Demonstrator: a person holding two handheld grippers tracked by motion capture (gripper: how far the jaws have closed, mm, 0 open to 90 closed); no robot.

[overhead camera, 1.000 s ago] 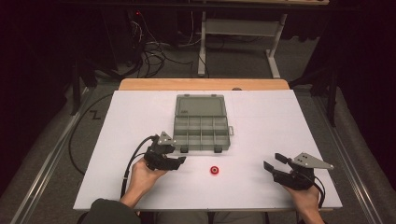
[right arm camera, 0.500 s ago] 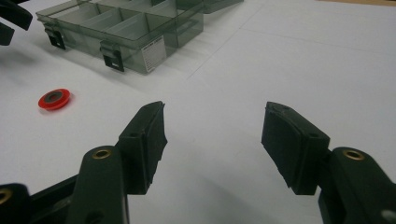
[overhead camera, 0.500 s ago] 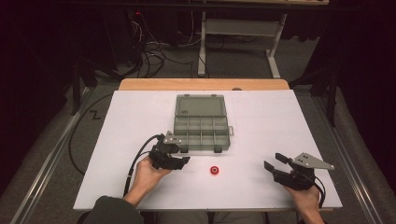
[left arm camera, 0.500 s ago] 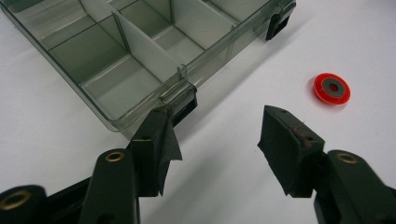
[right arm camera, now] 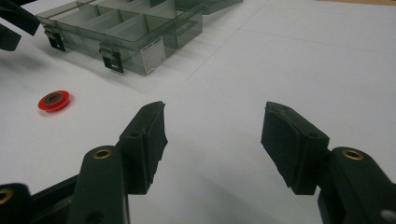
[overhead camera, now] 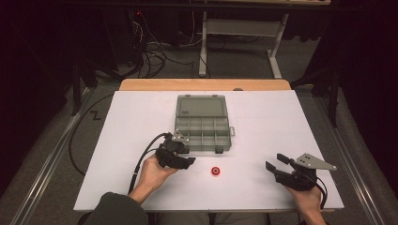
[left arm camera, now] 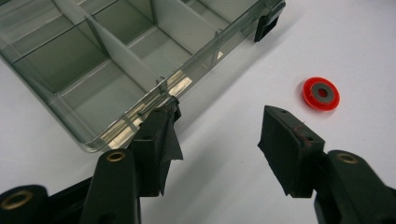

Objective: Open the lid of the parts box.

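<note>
A clear grey compartment box [overhead camera: 202, 126] lies open at mid-table, its lid folded back. A small red ring [overhead camera: 216, 171] lies flat on the white tabletop just in front of it. My left gripper [overhead camera: 189, 161] hovers at the box's front left corner, left of the ring. In the left gripper view its jaws [left arm camera: 219, 135] stand open with nothing between them. They have just been closing slightly. One pad sits by the box wall [left arm camera: 140, 116], and the ring [left arm camera: 320, 93] lies beyond the other. My right gripper [overhead camera: 276, 163] rests open at the front right, empty [right arm camera: 212, 130].
The white board [overhead camera: 281, 122] has bare room on both sides of the box. A wooden strip [overhead camera: 206, 85] runs along its far edge. A black cable [overhead camera: 143, 157] trails from my left gripper. In the right gripper view the ring [right arm camera: 54, 100] and box [right arm camera: 135, 32] lie far left.
My left hand has shifted a little to the right along the box's front, toward the ring. The right hand has stayed put.
</note>
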